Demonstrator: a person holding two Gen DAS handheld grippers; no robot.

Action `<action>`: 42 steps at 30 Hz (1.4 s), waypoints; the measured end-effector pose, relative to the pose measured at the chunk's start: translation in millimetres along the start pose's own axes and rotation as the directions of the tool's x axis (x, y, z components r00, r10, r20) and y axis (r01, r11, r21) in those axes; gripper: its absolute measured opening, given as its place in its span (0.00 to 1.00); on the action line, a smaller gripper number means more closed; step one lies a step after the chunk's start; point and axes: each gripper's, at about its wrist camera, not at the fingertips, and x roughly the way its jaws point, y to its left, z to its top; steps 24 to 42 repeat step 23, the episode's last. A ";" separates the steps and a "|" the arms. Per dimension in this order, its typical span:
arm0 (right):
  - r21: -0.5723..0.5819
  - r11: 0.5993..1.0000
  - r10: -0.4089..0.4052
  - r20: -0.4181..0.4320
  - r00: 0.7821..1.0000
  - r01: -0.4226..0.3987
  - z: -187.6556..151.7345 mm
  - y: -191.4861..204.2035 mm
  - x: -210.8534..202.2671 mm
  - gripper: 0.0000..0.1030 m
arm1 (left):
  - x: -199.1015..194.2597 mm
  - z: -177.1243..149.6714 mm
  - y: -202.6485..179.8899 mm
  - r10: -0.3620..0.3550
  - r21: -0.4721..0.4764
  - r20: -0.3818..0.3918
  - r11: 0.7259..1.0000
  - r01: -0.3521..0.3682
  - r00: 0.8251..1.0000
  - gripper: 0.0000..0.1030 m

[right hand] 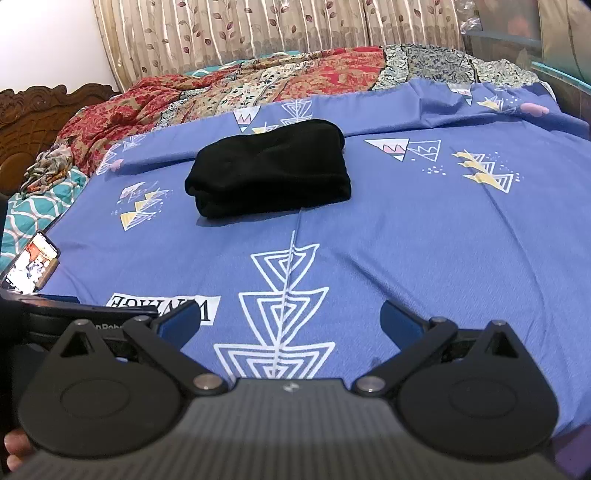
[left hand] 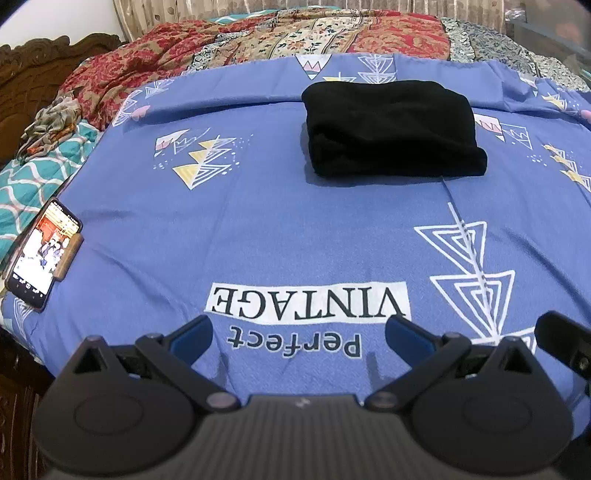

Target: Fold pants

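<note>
**Pants lie folded on the bed, both tongs empty**

Bedroom setting: a leaf-print curtain [right hand: 258, 33] hangs behind, with a carved wooden headboard [right hand: 44, 107] at far left. At the left edge of the blue bedsheet [left hand: 295, 229] lies a phone [left hand: 40, 254], screen lit, well apart from the work. Behind it, a crumpled red patterned quilt [left hand: 155, 48] runs along the far side of the bed.

Moving right: the left tongs [left hand: 298, 334] hover low over the near part of the sheet, above the printed words, blue pads spread wide and nothing between them. Beyond them, toward the far middle of the sheet, sit the black pants [left hand: 391, 129], a compact rectangular bundle in several layers, edges roughly squared. Nothing touches the bundle.

Further right, the right tongs [right hand: 290, 317] are likewise spread wide and empty, poised over the white triangle print, well short of the pants. A bit of the person's hand [right hand: 14, 448] shows at the lower left of the right wrist view.

Judgement: the folding looks essentially complete; this reads as the final, hands-off stage. If anything remains, it is a light tidy. The near-left corner of the bundle looks slightly rounded and loose, so a gentle press or squaring nudge would suit, avoiding any pinch that drags the top layer open.
</note>
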 end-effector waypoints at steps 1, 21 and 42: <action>0.000 1.000 0.000 -0.001 1.000 0.000 0.0 0.0 0.1 1.00 | 0.5 -0.2 -0.3 0.000 0.002 -0.002 1.000 0.000 1.000 1.00; 0.026 1.000 0.001 -0.025 1.000 0.000 -0.3 -4.6 3.1 1.00 | 10.9 -4.3 -6.1 -0.052 0.020 -0.066 0.998 0.053 0.996 1.00; 0.027 1.000 0.001 -0.025 1.000 0.000 -0.2 -5.4 3.3 1.00 | 11.4 -4.3 -6.9 -0.062 0.021 -0.069 0.998 0.064 0.996 1.00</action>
